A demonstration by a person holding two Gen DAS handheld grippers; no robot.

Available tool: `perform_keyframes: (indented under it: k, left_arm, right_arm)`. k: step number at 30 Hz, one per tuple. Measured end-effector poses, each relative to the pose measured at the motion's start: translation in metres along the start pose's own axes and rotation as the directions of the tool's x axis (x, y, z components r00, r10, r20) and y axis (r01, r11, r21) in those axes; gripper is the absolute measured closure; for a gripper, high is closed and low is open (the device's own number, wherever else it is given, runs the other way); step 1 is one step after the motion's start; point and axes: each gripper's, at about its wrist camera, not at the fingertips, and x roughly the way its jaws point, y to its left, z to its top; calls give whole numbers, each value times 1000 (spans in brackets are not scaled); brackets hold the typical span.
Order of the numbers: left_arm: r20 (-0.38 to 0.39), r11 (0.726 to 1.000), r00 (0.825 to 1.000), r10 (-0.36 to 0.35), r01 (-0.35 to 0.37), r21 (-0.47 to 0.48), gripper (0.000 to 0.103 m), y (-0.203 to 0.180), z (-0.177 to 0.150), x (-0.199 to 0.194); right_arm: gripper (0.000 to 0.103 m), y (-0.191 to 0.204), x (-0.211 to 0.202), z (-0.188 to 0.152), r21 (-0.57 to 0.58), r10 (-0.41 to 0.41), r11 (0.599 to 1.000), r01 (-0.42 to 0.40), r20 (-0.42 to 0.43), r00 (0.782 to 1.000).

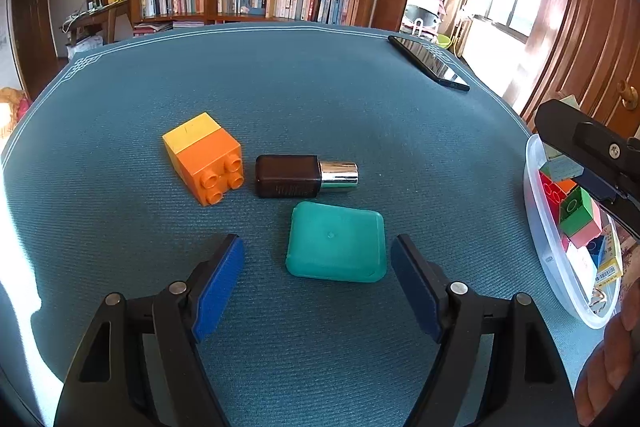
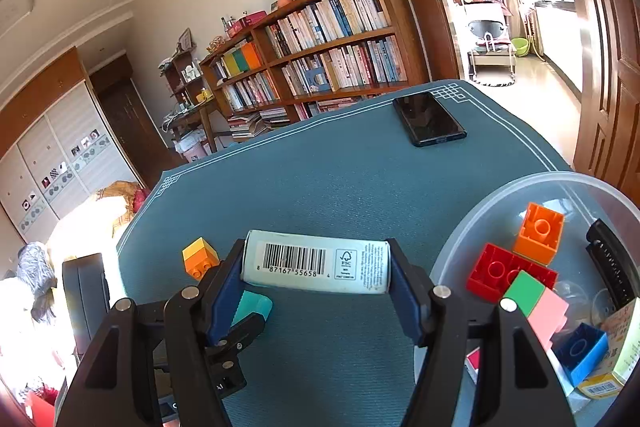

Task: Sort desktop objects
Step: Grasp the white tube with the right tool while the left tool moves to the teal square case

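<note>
Left tongs (image 1: 318, 283) stand wide and empty, the teal case (image 1: 337, 242) flat on the counter (image 1: 120, 267) just ahead between the pads — nearer this hand; right tongs (image 2: 316, 291) clamp the barcode box (image 2: 316, 262) crosswise beside the bowl (image 2: 452, 247).

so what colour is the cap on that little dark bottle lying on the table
Shiny silver cap on a dark brown bottle, clearest in the left wrist view.

Ribbed matt cloth mat (image 1: 320, 99), glossy plastic bricks (image 1: 204, 159), shiny metal cap (image 1: 339, 174).
</note>
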Motion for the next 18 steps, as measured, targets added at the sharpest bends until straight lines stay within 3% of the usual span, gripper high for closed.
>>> perform_keyframes:
  k: [9, 12, 14, 18]
  left_arm:
    - [5, 1000, 1000, 17, -17, 18, 24, -2, 0, 2]
    - [9, 999, 1000, 25, -25, 24, 33, -2, 0, 1]
    - [11, 1000, 1000, 15, -15, 27, 46, -2, 0, 1]
    - [13, 999, 1000, 14, -15, 28, 48, -1, 0, 1]
  right_arm:
    - [33, 2, 1, -3, -13, -22, 1000, 22, 4, 1000]
    - [33, 3, 2, -4, -22, -29, 999, 29, 3, 1000]
    - [33, 4, 3, -5, -30, -36, 999, 36, 6, 999]
    - [33, 5, 3, -5, -38, -45, 998, 45, 10, 999]
